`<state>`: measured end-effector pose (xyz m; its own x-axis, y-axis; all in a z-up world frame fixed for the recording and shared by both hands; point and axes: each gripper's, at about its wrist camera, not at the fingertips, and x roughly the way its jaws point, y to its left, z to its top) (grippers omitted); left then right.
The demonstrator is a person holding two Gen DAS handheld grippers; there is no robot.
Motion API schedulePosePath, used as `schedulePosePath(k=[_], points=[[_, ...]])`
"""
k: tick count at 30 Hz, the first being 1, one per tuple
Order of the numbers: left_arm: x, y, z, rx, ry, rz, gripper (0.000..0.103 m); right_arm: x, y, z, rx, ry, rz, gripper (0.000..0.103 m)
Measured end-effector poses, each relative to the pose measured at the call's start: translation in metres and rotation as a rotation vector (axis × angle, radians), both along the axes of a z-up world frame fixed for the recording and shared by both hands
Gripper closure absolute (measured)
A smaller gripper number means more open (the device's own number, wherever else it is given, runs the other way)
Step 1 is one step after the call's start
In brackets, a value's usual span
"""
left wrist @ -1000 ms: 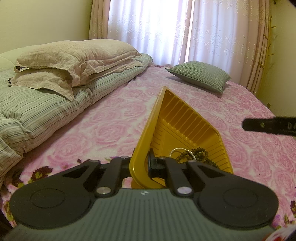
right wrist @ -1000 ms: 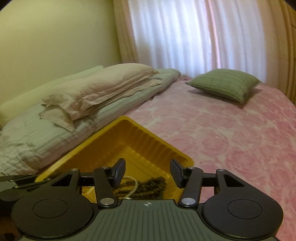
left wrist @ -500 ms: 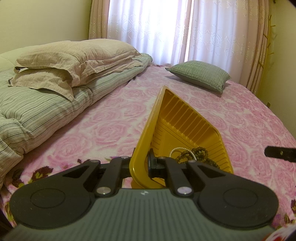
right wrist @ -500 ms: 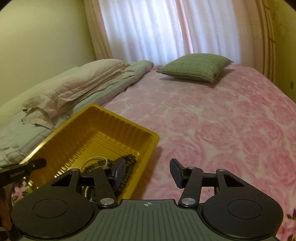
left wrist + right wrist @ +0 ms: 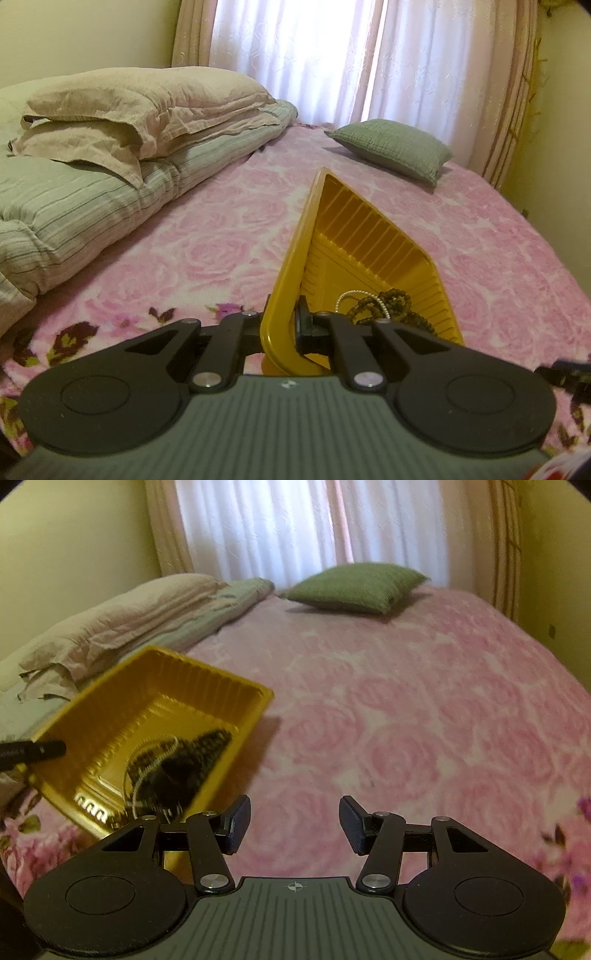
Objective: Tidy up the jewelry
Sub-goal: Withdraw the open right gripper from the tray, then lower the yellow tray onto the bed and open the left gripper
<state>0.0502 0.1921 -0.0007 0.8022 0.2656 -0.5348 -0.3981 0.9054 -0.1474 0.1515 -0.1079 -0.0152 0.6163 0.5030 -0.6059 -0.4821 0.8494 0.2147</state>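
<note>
A bed (image 5: pixel 424 709) under a pink rose-patterned blanket fills the room, with stacked pillows (image 5: pixel 140 107), a green cushion (image 5: pixel 354 587) and white curtains (image 5: pixel 303 55) behind. The left hand-held gripper (image 5: pixel 282 328) is clenched on the rim of a yellow tray (image 5: pixel 369 240) holding beaded necklaces (image 5: pixel 388 304). The right hand-held gripper (image 5: pixel 293 825) stands released, empty, beside the tray.

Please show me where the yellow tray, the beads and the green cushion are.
Tray (image 5: pixel 122 701): right wrist view, far inner wall.
Beads (image 5: pixel 397 301): left wrist view, dark strand.
Cushion (image 5: pixel 354 587): right wrist view, top face.
</note>
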Motion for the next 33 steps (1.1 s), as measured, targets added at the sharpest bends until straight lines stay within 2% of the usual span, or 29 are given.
schedulePosePath(k=[7, 11, 22, 23, 25, 29, 33], points=[[-0.003, 0.015, -0.006, -0.064, 0.006, -0.011, 0.096, -0.005, -0.016, -0.011, 0.014, 0.039, -0.046, 0.050], [-0.006, 0.032, -0.013, -0.165, 0.002, 0.006, 0.095, -0.005, -0.017, -0.010, 0.015, 0.039, -0.057, 0.050], [-0.013, 0.064, -0.036, -0.360, 0.020, 0.035, 0.094, -0.005, -0.009, -0.008, 0.025, 0.021, -0.044, 0.050], [-0.014, 0.067, -0.037, -0.379, 0.019, 0.041, 0.090, -0.005, -0.009, -0.008, 0.024, 0.020, -0.043, 0.050], [-0.017, 0.071, -0.039, -0.411, 0.012, 0.055, 0.074, -0.005, -0.009, -0.008, 0.024, 0.020, -0.046, 0.050], [-0.024, 0.077, -0.037, -0.401, 0.005, 0.082, 0.068, -0.006, -0.008, -0.008, 0.024, 0.015, -0.045, 0.050], [-0.032, 0.077, -0.029, -0.352, -0.002, 0.105, 0.054, -0.006, -0.008, -0.007, 0.027, 0.014, -0.049, 0.050]])
